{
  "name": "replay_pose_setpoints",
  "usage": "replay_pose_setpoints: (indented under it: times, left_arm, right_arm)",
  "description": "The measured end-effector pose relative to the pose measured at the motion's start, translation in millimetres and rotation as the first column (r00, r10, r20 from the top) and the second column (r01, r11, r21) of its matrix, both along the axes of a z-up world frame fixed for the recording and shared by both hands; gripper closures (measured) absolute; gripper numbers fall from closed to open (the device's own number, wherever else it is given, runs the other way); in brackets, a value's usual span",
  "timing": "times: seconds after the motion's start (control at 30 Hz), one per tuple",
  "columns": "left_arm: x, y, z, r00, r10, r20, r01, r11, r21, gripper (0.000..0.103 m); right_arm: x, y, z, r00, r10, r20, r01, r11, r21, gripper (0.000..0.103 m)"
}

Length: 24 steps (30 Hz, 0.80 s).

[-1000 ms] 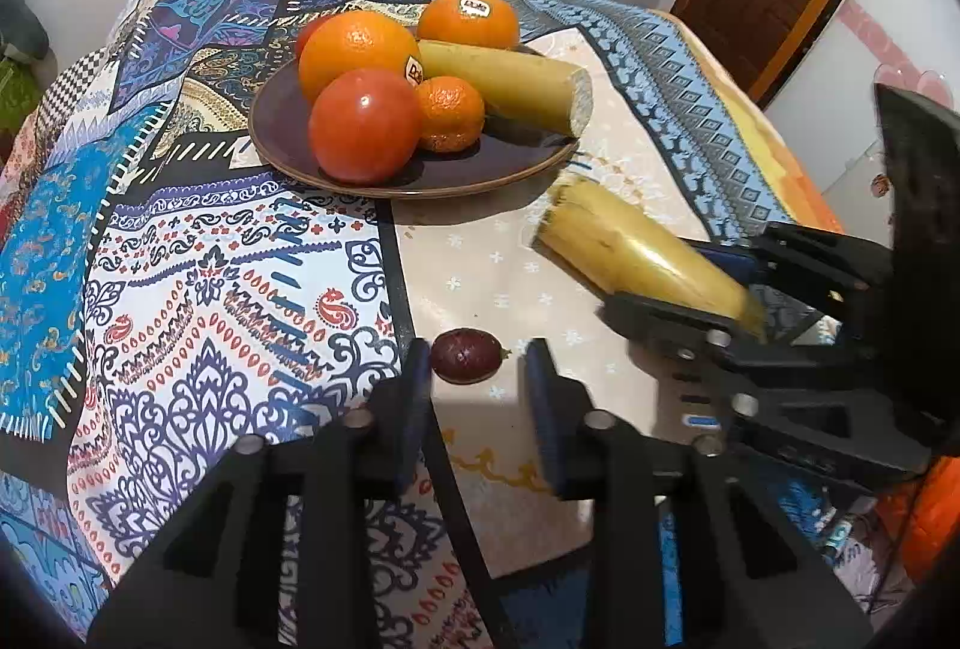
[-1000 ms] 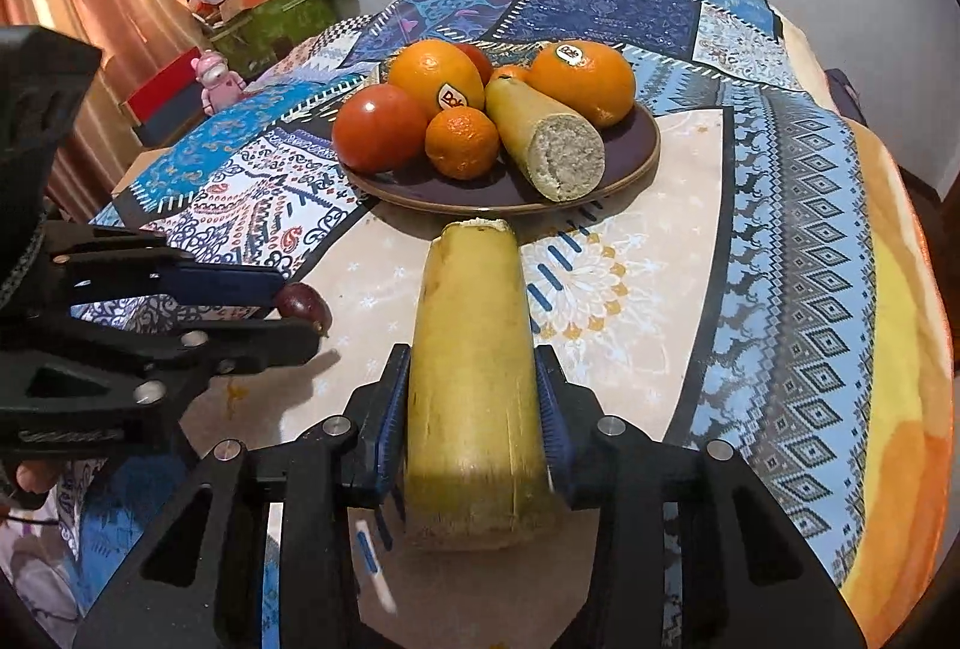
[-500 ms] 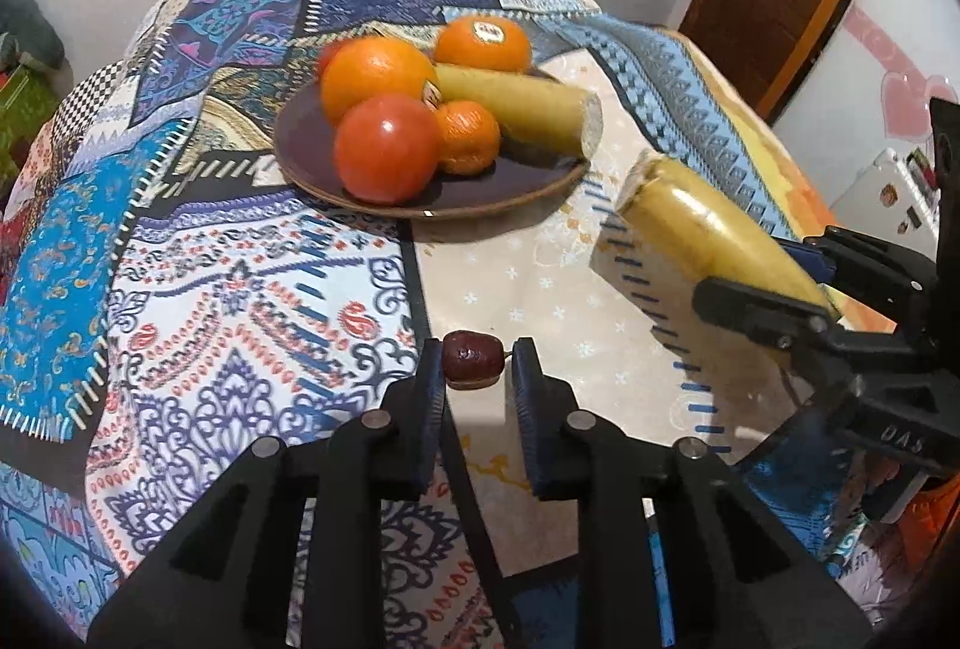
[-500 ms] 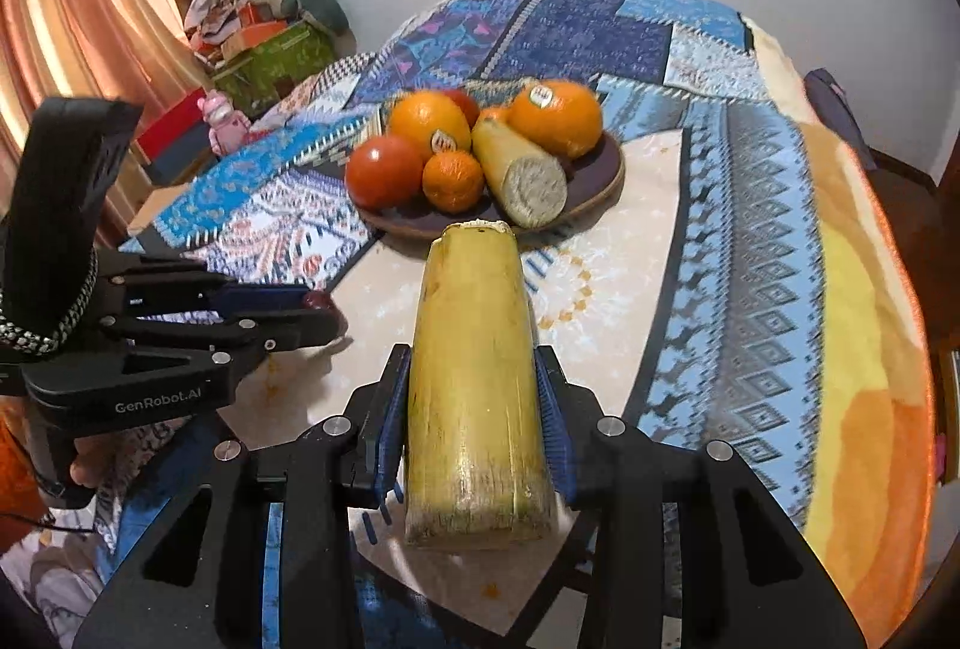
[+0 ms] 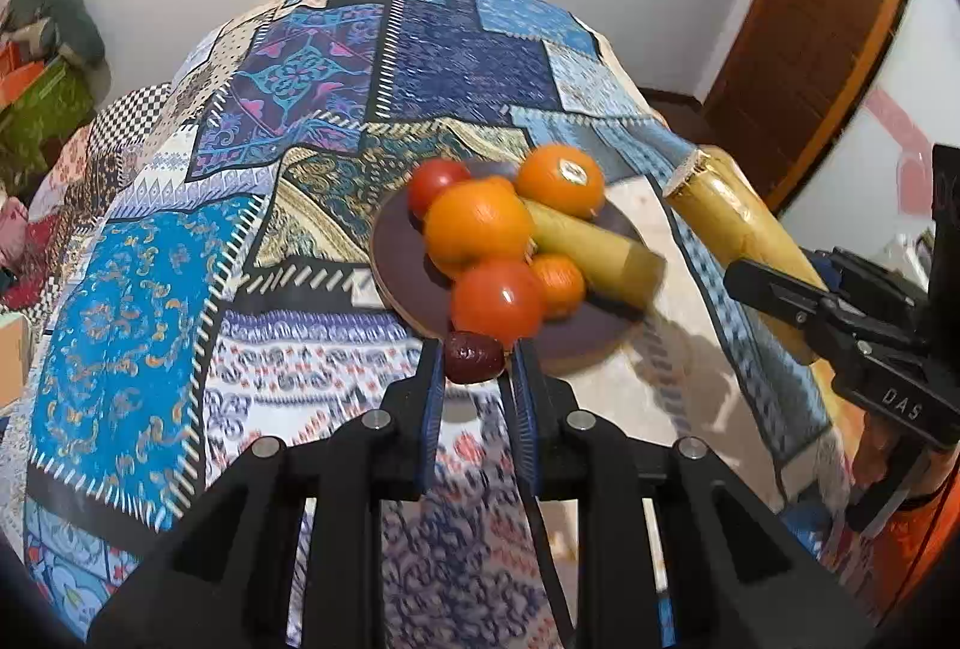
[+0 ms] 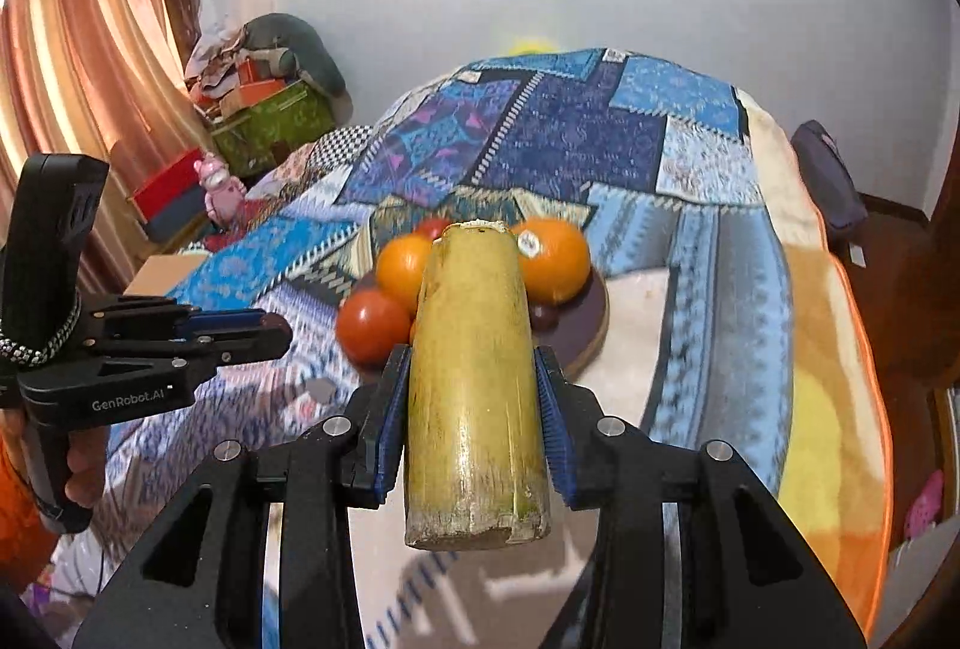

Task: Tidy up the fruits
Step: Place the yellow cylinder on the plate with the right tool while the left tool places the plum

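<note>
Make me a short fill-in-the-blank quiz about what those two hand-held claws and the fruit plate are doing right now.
1. The left gripper is shut on a small dark ____ fruit.
2. The right gripper holds a long ____ -coloured stalk.
3. A second cut stalk lies on the ____ plate.
4. The orange at the back of the plate wears a small ____.

Missing words: red; yellow; brown; sticker

Gripped date [image 5: 473, 356], cane [image 6: 474, 379] (both aloft)
</note>
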<state>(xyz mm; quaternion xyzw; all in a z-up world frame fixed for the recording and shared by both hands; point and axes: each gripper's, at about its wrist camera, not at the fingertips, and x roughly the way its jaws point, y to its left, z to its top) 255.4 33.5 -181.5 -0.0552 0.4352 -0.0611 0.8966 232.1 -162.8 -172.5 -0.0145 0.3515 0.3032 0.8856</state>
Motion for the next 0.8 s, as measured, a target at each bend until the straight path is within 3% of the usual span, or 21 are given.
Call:
replay_pose_setpoints:
  times: [0.27,0.6,0.8]
  left_arm:
    - [51.2,12.2,-15.4,0.999,0.012,-0.034,-0.012,1.000,0.009,0.081]
    - [81.3,18.8,-39.5,0.996,0.024,-0.083,-0.022,0.999,0.026,0.080]
    - [83.0,24.4,-41.2,0.996,0.030,-0.086,-0.028,0.999,0.019,0.069]
  right_arm:
    - [32.4,26.1,0.1,1.000,0.011,0.003,-0.011,1.000,-0.014,0.067]
    - [67.6,49.4,-18.2,0.997,0.028,-0.079,-0.030,0.999,-0.027,0.067]
    - [70.7,59.1,-25.5,0.995,0.027,-0.094,-0.032,0.998,-0.053,0.067]
